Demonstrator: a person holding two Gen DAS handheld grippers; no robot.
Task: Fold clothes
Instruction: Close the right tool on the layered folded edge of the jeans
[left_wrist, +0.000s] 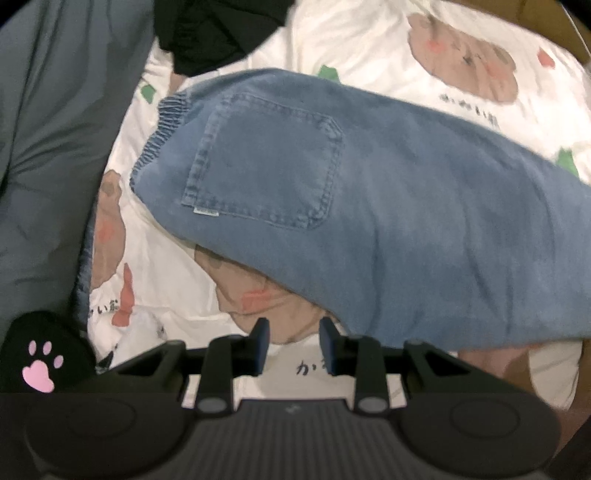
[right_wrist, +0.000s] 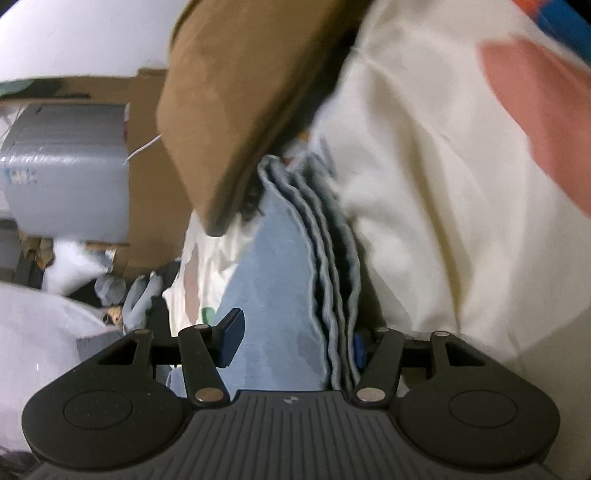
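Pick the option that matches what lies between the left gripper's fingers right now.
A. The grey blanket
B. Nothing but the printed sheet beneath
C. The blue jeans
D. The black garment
B: the left gripper has a gap between its fingers showing only the printed sheet beneath, while the jeans lie just beyond its tips.

Your jeans are faded blue with a stitched pocket. The sheet under them is white, printed with brown bears, green and red spots. A grey cloth lies left; black cloth above.
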